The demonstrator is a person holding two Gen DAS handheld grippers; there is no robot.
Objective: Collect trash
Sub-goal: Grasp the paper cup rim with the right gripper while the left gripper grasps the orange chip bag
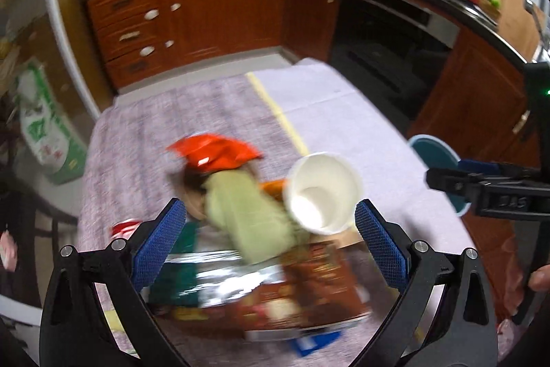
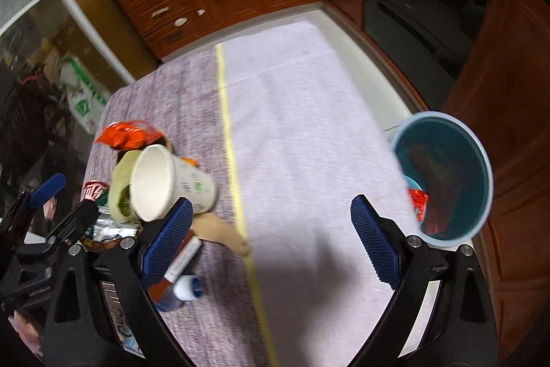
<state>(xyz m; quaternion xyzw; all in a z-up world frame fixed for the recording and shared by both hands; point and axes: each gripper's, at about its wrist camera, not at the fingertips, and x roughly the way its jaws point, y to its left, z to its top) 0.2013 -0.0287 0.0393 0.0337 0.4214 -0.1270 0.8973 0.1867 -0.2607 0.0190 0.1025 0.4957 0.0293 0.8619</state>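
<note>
A heap of trash lies on the cloth-covered table: a white paper cup on its side, an orange-red snack bag, a pale green wrapper and a foil-lined brown packet. My left gripper is open above the heap, with the wrappers between its blue pads. In the right wrist view the paper cup and snack bag lie left. My right gripper is open over bare cloth. A blue bin at the table's right edge holds some wrappers.
A small tube and a white bottle lie near the right gripper's left finger. Wooden cabinets and a dark oven stand behind the table. A green-and-white box sits on the floor at left. A yellow stripe runs along the cloth.
</note>
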